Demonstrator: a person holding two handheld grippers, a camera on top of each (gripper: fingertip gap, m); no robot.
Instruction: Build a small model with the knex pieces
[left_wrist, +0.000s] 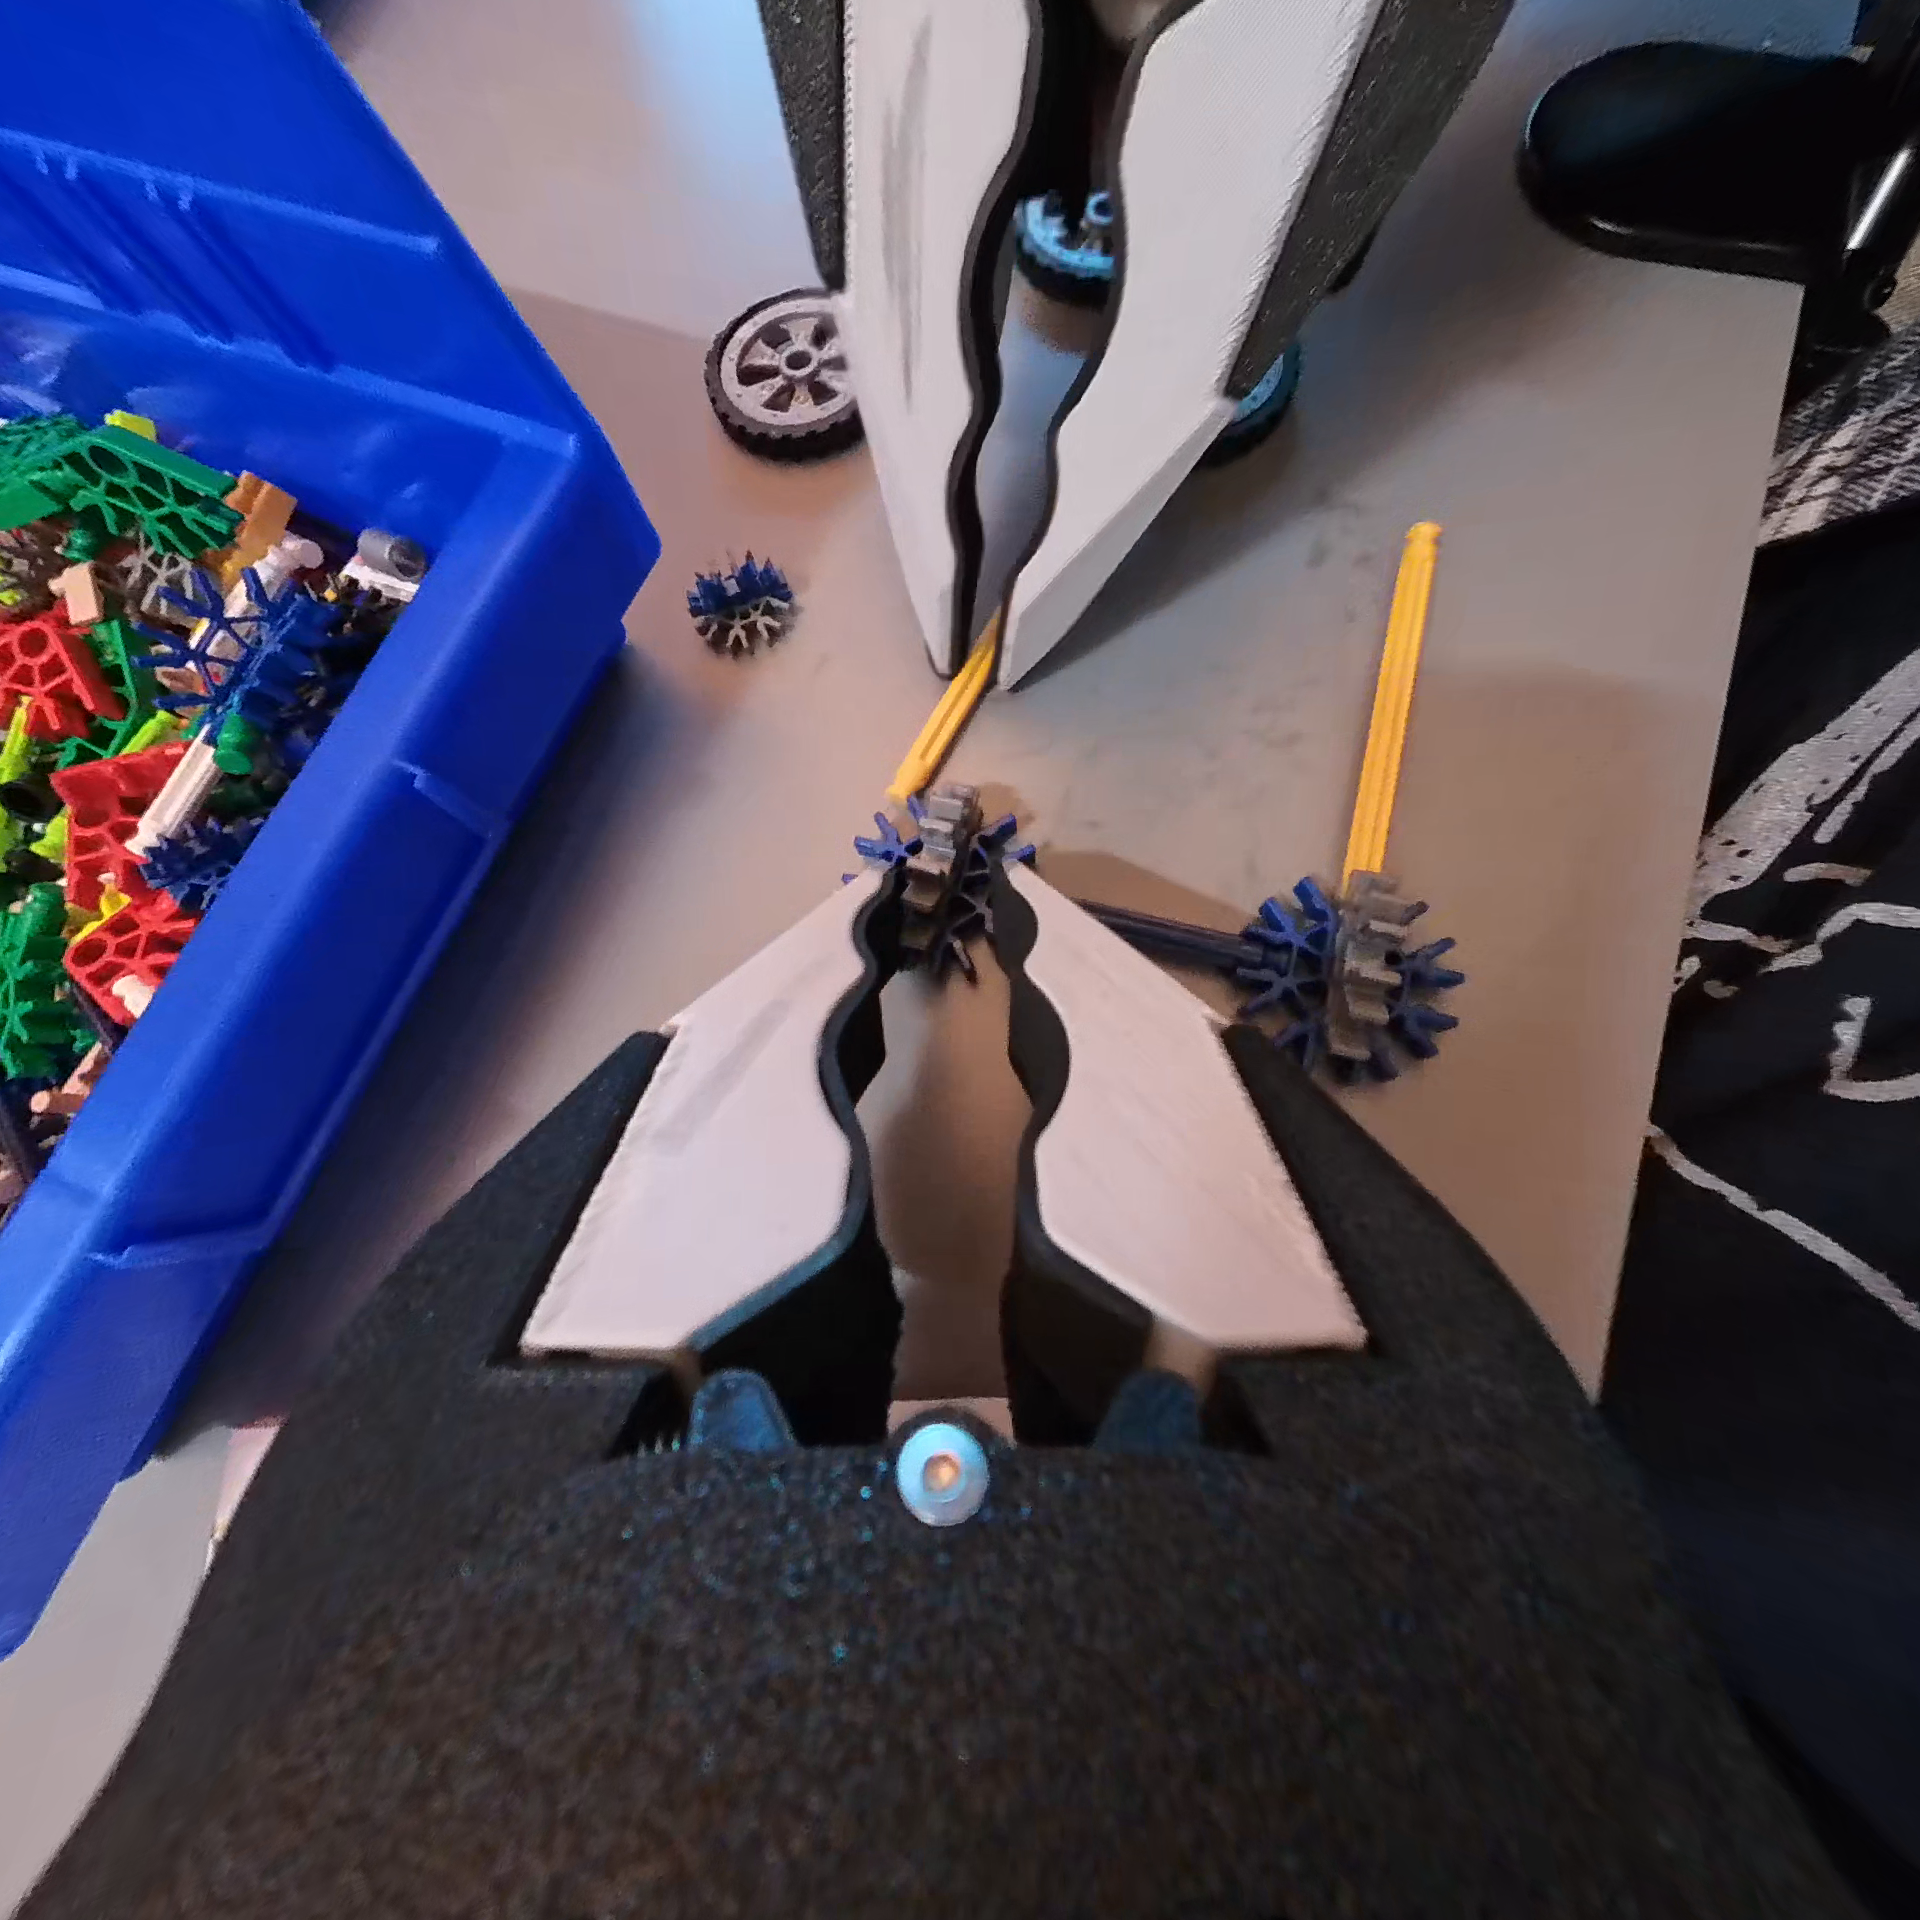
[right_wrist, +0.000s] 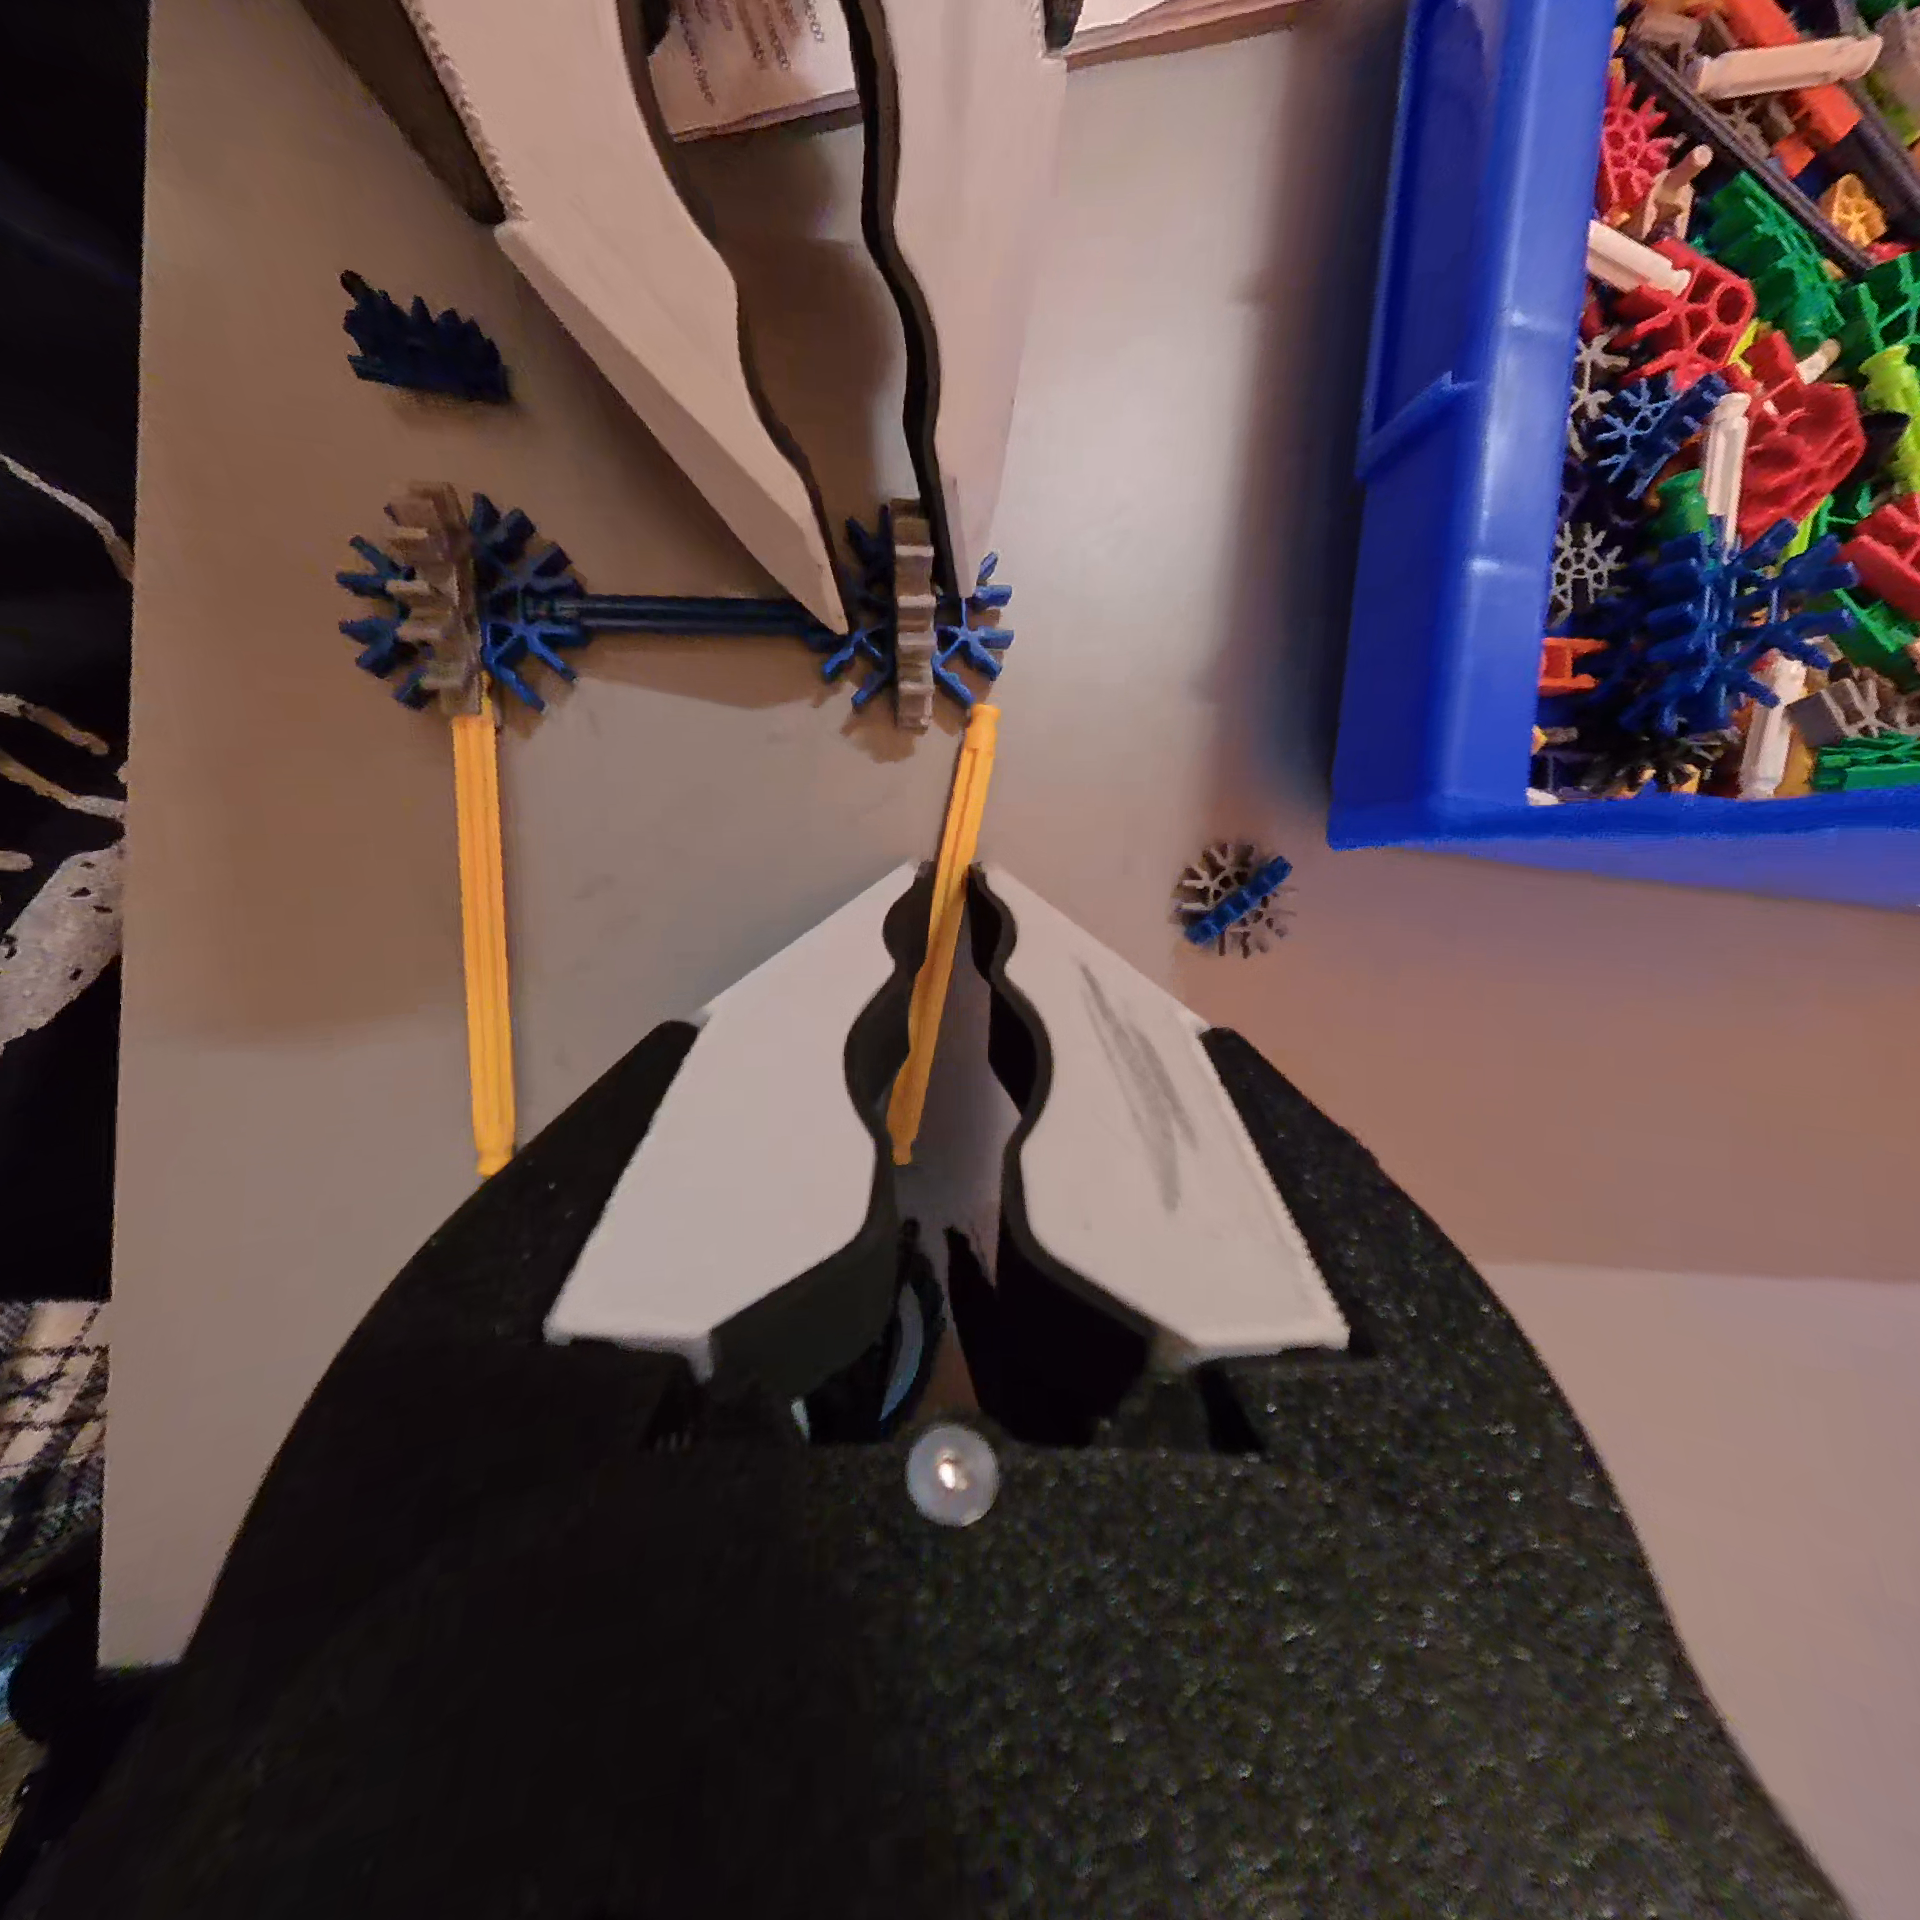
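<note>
In the right wrist view, at the left a finished gear-and-connector hub (right_wrist: 447, 603) lies on the bench (right_wrist: 665, 831) with a yellow rod (right_wrist: 481, 935) plugged in, a dark blue rod (right_wrist: 686, 615) joining it to the second hub (right_wrist: 914, 623). The left gripper (right_wrist: 894, 613) is clamped on that second hub, apparently bracing it. The right gripper (right_wrist: 940, 883) is closed on a loose yellow rod (right_wrist: 951, 894) whose tip sits just beside the hub, likely lined up with a socket; farther right, a small connector (right_wrist: 1234, 899) lies near the blue parts bin (right_wrist: 1455, 468).

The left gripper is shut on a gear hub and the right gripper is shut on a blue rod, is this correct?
Not quite: the rod in the right gripper is yellow, not blue, as the right wrist view shows. The left gripper is indeed shut on the gear hub.
</note>
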